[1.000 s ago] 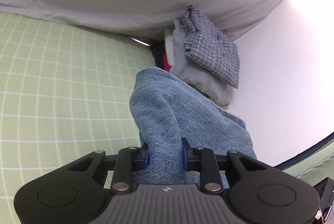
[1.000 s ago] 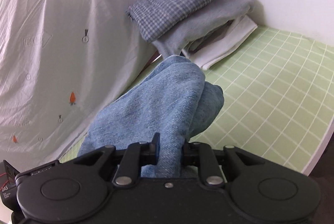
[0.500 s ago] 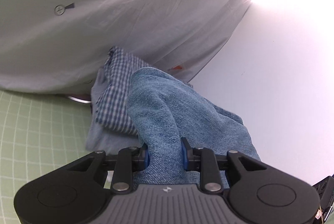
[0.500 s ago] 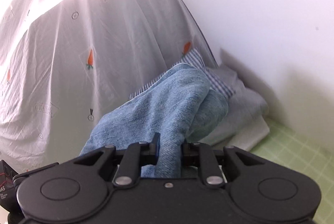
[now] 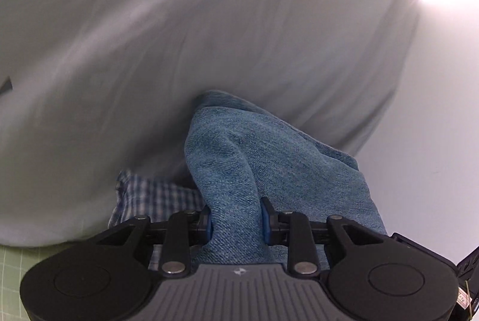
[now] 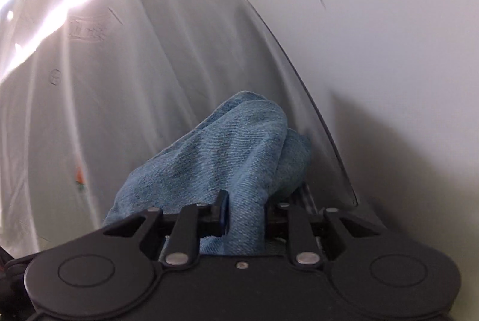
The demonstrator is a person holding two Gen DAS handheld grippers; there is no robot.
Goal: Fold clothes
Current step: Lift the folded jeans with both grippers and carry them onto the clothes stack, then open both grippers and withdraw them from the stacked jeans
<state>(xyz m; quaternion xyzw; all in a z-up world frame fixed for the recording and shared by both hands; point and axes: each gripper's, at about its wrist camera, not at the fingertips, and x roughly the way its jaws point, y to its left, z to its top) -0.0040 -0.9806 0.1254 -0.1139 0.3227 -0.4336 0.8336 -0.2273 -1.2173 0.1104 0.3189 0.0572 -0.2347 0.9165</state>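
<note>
A folded blue denim garment (image 5: 269,171) is clamped in both grippers. My left gripper (image 5: 236,219) is shut on one side of it, and my right gripper (image 6: 244,216) is shut on the other side of the same denim garment (image 6: 233,147). The denim sits over a blue checked folded shirt (image 5: 149,201), whose edge shows at the lower left of the left wrist view. A sliver of checked cloth (image 6: 308,198) also shows beside the denim in the right wrist view. The rest of the clothes stack is hidden under the denim.
A white curtain with carrot prints (image 5: 185,21) hangs close behind the denim and fills most of both views (image 6: 119,81). A white wall (image 6: 389,36) stands to the right. A strip of green gridded mat (image 5: 12,261) shows at lower left.
Both grippers have carried the denim forward and over the clothes stack, close to the curtain. The stack and the green mat have mostly dropped out of view. Both grips are unchanged.
</note>
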